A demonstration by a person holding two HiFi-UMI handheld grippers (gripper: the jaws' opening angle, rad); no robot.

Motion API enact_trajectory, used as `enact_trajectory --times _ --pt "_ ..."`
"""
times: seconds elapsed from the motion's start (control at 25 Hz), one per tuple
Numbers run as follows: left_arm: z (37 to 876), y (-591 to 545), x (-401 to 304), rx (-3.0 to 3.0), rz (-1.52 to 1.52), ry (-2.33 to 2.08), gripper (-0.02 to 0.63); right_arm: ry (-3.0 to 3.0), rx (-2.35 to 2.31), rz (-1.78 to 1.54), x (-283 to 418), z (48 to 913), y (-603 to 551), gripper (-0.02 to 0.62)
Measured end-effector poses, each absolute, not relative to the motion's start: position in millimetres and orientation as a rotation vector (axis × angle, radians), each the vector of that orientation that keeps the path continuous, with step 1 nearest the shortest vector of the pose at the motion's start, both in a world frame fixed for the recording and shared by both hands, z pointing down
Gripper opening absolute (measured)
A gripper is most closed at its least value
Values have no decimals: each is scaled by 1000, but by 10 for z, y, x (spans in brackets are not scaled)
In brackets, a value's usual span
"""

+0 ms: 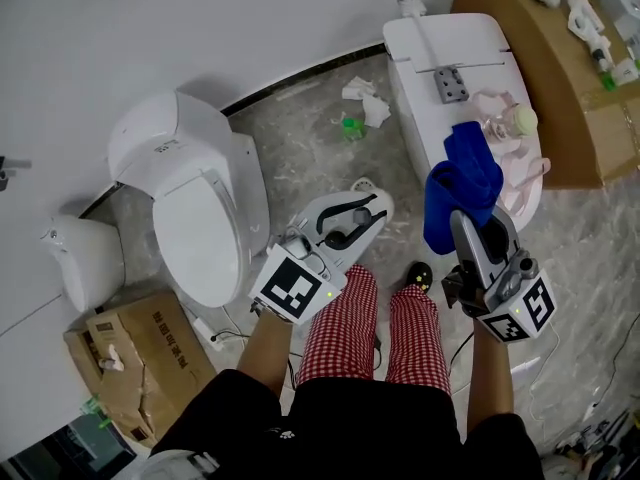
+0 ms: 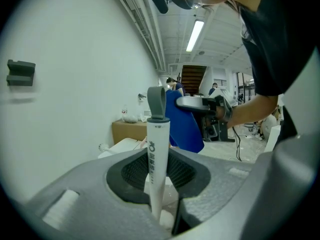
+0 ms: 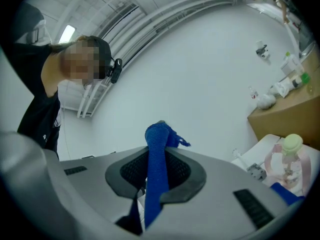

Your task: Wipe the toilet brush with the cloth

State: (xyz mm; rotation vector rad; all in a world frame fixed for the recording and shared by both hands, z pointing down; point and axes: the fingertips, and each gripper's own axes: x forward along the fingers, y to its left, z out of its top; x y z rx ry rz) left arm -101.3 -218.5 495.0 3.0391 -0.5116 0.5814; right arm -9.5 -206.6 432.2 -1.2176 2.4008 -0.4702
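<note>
My left gripper (image 1: 362,206) is shut on the toilet brush's white handle (image 2: 156,156), which stands upright between the black pads with its grey loop (image 2: 156,103) on top. The brush head is hidden below the jaws. In the head view only the handle's tip (image 1: 363,184) shows above that gripper. My right gripper (image 1: 463,220) is shut on a blue cloth (image 1: 462,180) that bunches above the jaws and hangs down beside them. In the right gripper view the cloth (image 3: 158,159) runs up between the pads. The two grippers are held apart, side by side above my legs.
A white toilet (image 1: 200,208) stands at the left, with a small white container (image 1: 85,258) and a cardboard box (image 1: 140,358) near it. At the right a white ceramic piece (image 1: 450,53) carries a pink item (image 1: 515,138). A large cardboard box (image 1: 560,78) is beyond. Crumpled paper (image 1: 366,103) lies on the floor.
</note>
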Motion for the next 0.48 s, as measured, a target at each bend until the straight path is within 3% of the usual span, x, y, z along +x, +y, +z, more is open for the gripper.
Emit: enact_trajectory --times 0.48 --pt "4439 -2029 -962 3052 548 -478 91 2459 -1059 -423 -207 3825 -1963 64"
